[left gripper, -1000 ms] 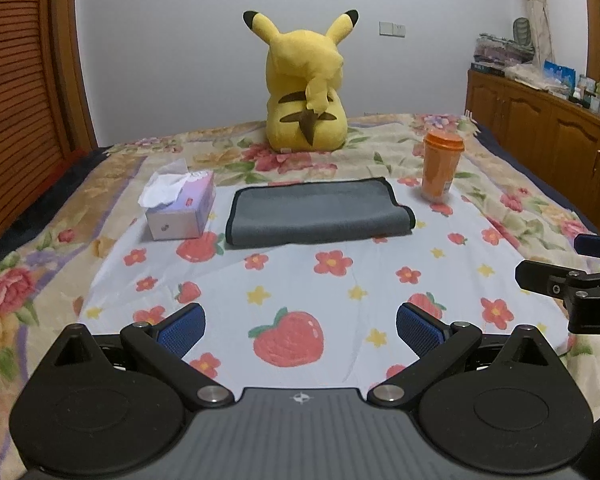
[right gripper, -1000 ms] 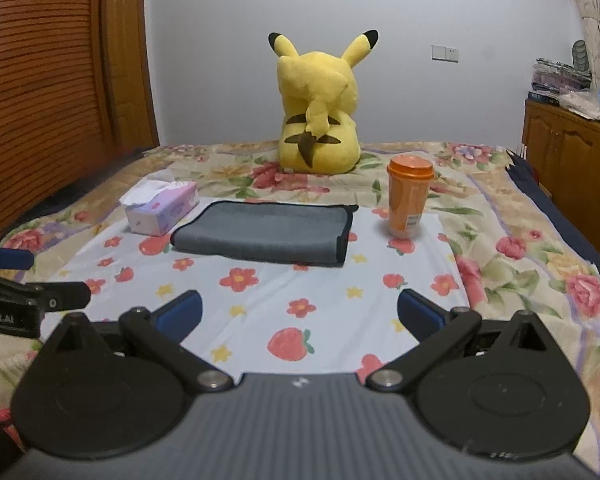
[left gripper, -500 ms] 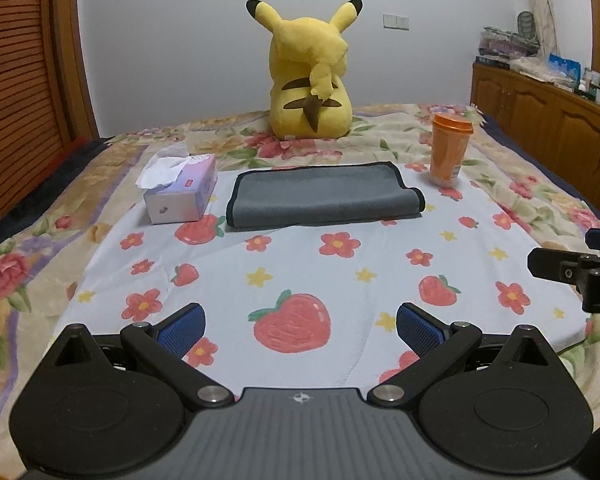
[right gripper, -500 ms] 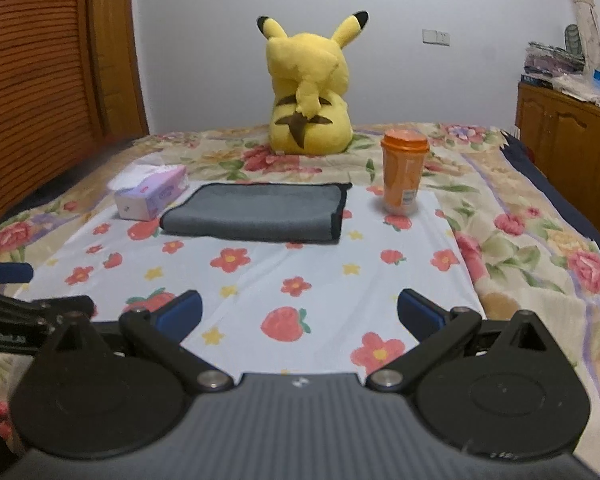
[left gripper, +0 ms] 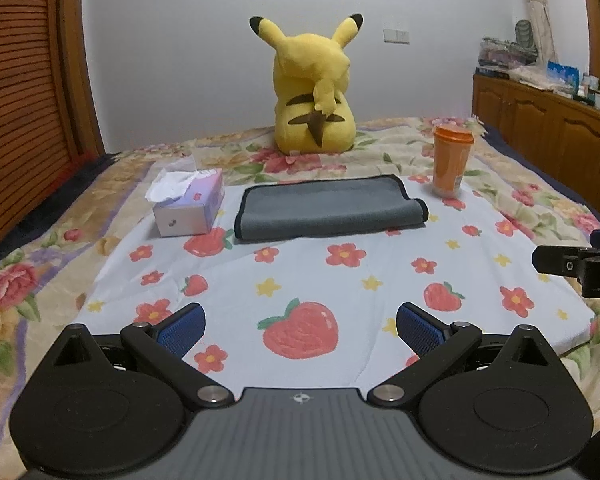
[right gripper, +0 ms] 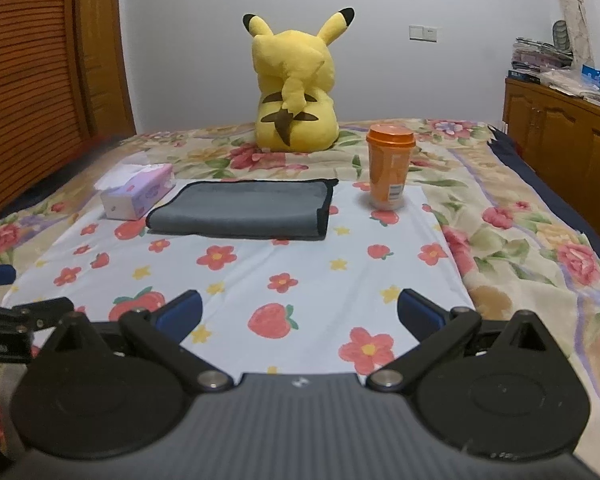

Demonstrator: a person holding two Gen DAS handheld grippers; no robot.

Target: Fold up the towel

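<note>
- Left wrist view shows the left tongs (left gripper: 300,326) hanging low over the strawberry-print sheet (left gripper: 340,280) on the bed (left gripper: 40,280), blue pads spread wide apart with nothing between them.
- Right wrist view shows the right tongs (right gripper: 298,312) in the same posture: released, empty, above the near part of the sheet.
- The towel (left gripper: 328,208) is the grey cloth with a dark sewn border, lying flat on the far part of the sheet, well apart from both tongs. It already looks doubled over, with a rounded fold along its right end in the left view.
- It sits between the tissue box (left gripper: 190,208) on its left, just beside it, and the orange cup (left gripper: 450,160) on its right, near but apart. The yellow plush toy (left gripper: 314,92) sits behind it.
- Handling, as a judgement: the cloth looks soft, limp and light, so it should drape and sag from whatever point is pinched and will not hold shape by itself. The thick nap should give the pads good friction.
- Best hold is likely the two near corners, one per side, on the bound edge where the layers are stitched and firmest.
- Pinching a doubled edge risks taking only the top layer, so the pads should go under the whole thickness.
- The upright cup could tip on the soft bedding if the right side swings wide.
</note>
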